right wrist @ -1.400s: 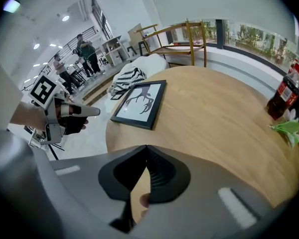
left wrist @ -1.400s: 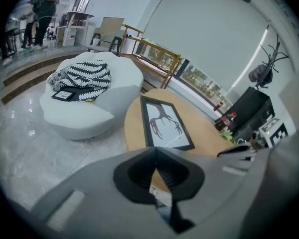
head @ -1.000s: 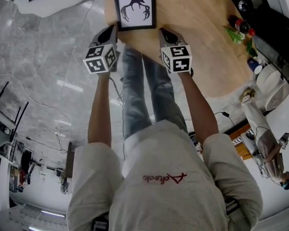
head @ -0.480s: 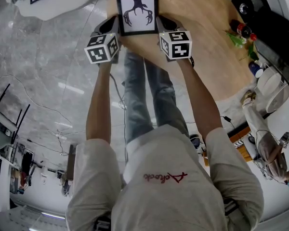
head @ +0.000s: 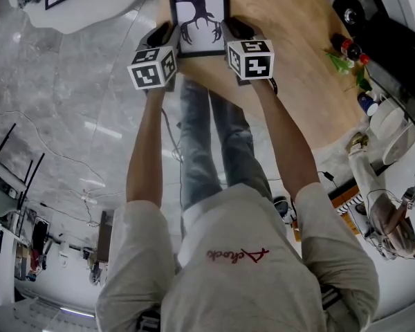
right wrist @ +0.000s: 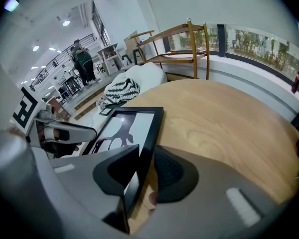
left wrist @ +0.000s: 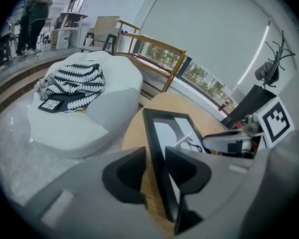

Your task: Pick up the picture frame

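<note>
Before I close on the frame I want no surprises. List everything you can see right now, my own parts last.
picture frame: one, black with a white print, lying on the table
table: one, round, light wood, under the frame
bottles: at least two, red-capped, table's right edge
beanbag: one, white, on the floor beside the table
striped cloth: one, black and white, on the beanbag
small frame: one, dark, on the beanbag
wooden chair: one, light wood, beyond the table
bystander: one, pale clothes, right of the table
left gripper: grey, jaws opening, frame's left edge between them
right gripper: grey, jaws opening, frame's right edge between them
</note>
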A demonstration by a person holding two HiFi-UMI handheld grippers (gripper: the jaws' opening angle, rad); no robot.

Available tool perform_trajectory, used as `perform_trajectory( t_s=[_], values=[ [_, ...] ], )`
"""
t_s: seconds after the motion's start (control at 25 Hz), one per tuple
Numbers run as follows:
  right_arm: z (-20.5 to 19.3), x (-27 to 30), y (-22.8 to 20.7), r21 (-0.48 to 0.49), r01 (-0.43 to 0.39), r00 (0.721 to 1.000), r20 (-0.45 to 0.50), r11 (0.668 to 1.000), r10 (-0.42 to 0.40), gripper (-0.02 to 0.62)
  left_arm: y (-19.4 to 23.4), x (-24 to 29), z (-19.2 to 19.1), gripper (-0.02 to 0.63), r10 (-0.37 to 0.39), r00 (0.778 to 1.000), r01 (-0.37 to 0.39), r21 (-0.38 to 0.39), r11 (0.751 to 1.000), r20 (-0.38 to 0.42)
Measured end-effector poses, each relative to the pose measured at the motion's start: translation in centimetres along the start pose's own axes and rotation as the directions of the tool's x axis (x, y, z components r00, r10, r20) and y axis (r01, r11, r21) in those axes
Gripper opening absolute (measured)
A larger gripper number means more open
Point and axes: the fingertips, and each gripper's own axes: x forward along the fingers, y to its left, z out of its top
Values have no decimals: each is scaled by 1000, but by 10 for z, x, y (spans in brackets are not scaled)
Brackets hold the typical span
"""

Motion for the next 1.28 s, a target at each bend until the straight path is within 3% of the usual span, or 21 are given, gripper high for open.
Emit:
perform_trajectory(
  t_s=[0.2, 0.44, 1.28],
  values=[
    [0, 3, 3, 16, -5, 1000, -4, 1000, 5, 106, -7, 5, -3, 141, -18, 1000, 18, 4, 1000, -13],
    [-6, 6, 3, 33, 8, 1000, -2, 999, -8, 103, -3, 8, -3, 84, 18, 1000, -18, 1, 1000, -1],
    [1, -7, 5, 87, 35, 998, 40, 996, -39, 80, -6, 0, 3, 72, 53, 998, -52, -24, 998, 22]
  ],
)
